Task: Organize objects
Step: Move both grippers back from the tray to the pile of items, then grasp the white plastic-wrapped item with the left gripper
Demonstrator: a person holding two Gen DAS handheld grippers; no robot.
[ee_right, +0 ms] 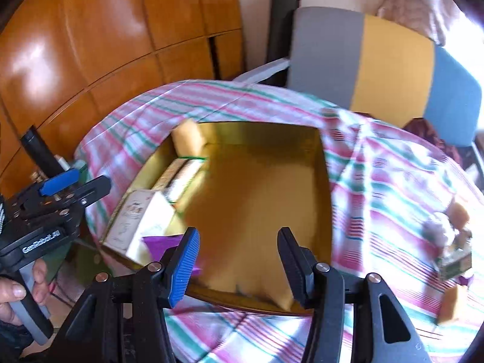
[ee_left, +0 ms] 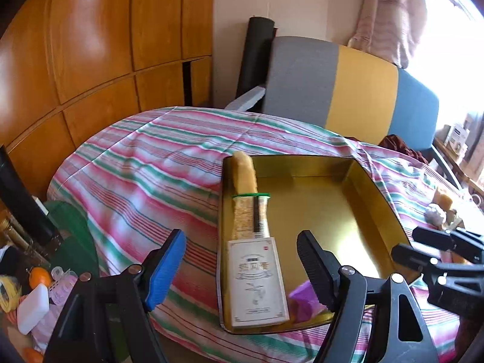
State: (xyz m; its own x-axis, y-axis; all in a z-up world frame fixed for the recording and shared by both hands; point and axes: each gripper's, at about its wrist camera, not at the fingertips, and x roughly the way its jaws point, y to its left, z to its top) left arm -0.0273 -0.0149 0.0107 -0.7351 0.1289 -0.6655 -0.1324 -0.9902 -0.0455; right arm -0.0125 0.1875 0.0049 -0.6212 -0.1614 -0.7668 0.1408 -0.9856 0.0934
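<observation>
A gold tray [ee_left: 375,193] lies on the striped cloth; it also shows in the right wrist view [ee_right: 325,181]. Along its left wall lie a white printed box [ee_left: 257,281], a banded bundle [ee_left: 249,208] with a green rubber band, and a purple item [ee_left: 304,301]. My left gripper [ee_left: 242,267] is open and empty, hovering over the box at the tray's near left corner. My right gripper [ee_right: 239,260] is open and empty above the tray's near edge. The box [ee_right: 136,227] and purple item [ee_right: 161,243] show blurred there.
Small yellow blocks and a small box [ee_right: 455,260] lie on the cloth right of the tray. A grey, yellow and blue chair back [ee_left: 348,87] stands behind the table. Wooden cabinets [ee_left: 90,45] are at left. Clutter [ee_left: 33,296] sits at the lower left.
</observation>
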